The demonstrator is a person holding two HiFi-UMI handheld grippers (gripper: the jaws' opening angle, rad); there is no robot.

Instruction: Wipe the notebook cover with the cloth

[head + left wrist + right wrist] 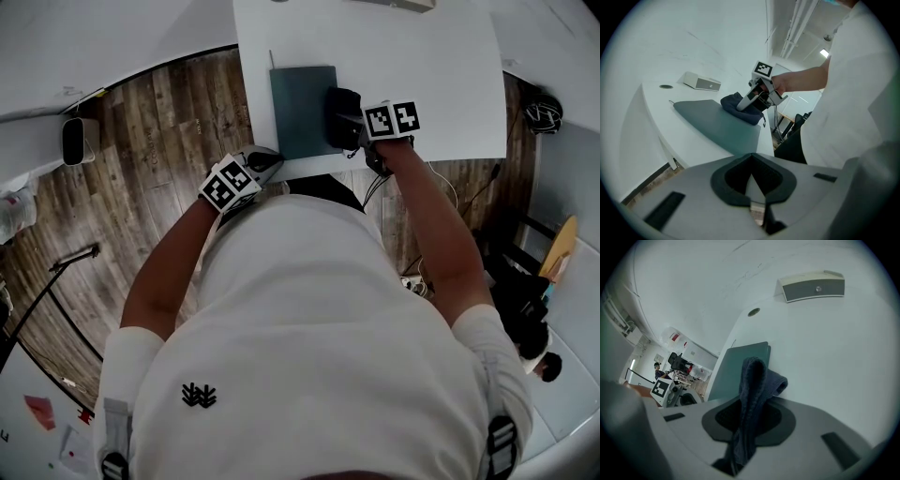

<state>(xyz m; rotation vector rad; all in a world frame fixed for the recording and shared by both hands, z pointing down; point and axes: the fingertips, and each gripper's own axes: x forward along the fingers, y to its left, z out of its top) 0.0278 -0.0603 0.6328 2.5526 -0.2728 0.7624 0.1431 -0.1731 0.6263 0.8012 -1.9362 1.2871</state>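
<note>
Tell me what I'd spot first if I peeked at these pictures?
The dark blue cloth pinched in the right gripper, resting at the right edge of the dark green notebook on the white table. Then the left gripper, shut and empty, just off the table's near edge.

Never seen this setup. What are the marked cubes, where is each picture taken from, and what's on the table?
A person holds two two-jaw grippers; the marked cubes are part of them. One camera sits on the person's head, looking down; one rides on each gripper. On the white table lies a dark green notebook. The right gripper clamps a dark blue cloth at the notebook's right edge. The left gripper, shut and empty, hangs beside the table's near edge.
</note>
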